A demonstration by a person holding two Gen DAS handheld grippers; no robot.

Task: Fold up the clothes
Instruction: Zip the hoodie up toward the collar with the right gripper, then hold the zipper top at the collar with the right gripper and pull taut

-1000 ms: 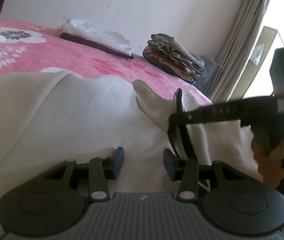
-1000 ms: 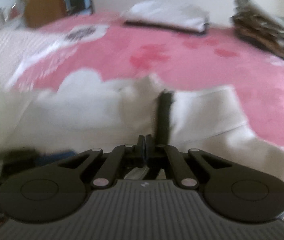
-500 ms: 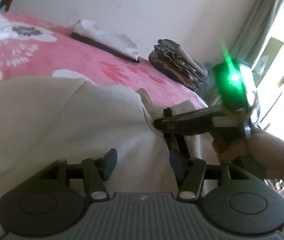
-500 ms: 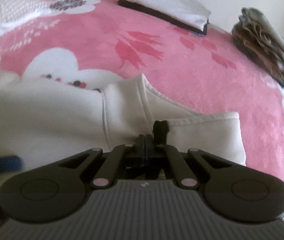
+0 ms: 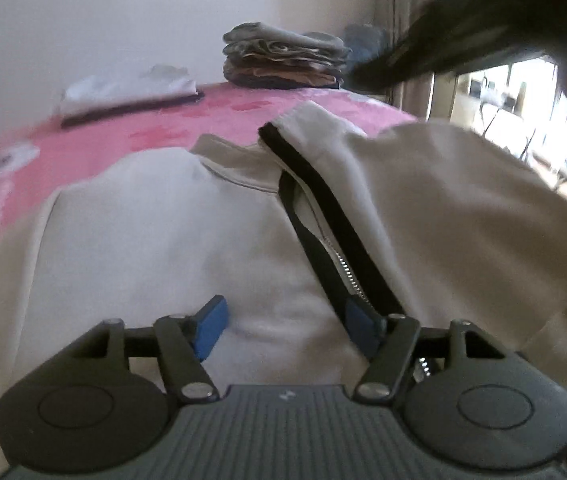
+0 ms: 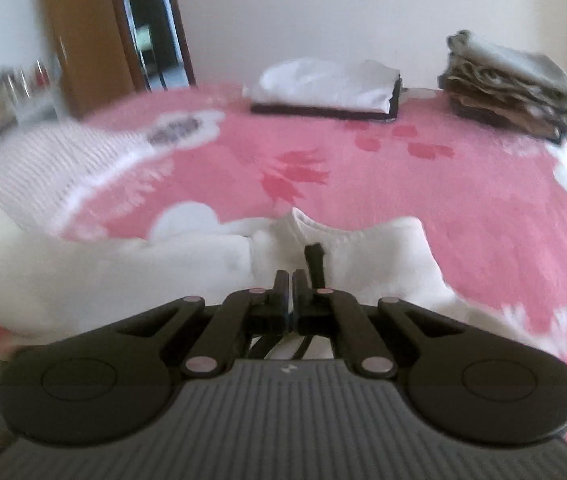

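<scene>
the cream zip-up jacket [image 5: 155, 240] lies spread on the pink floral blanket [image 6: 483, 216], its collar toward the far wall. a second ago the left gripper [image 5: 283, 330] had its blue pads closer together over the chest panel beside the black zipper [image 5: 323, 216]; now its jaws are opening, roughly two thirds wide, and nothing is pinched between them. the right-hand pad sits just at the zipper tape and the left-hand one over bare cream cloth, though whether either presses on the fabric cannot be told. the view has also rolled, so the collar and zipper stand more upright than before. the right gripper [image 6: 292, 292] looked at the jacket from low and close half a second ago; now it sees more of the bed, with the folded white garment [image 6: 323, 88] and the stack of folded brown clothes [image 6: 511, 88] by the wall. it is clenched tight, the black zipper edge right at its tips, apparently nipped there. judging by this, the left has let go of the front panel while the right lifts its side, likely to start a fold.
</scene>
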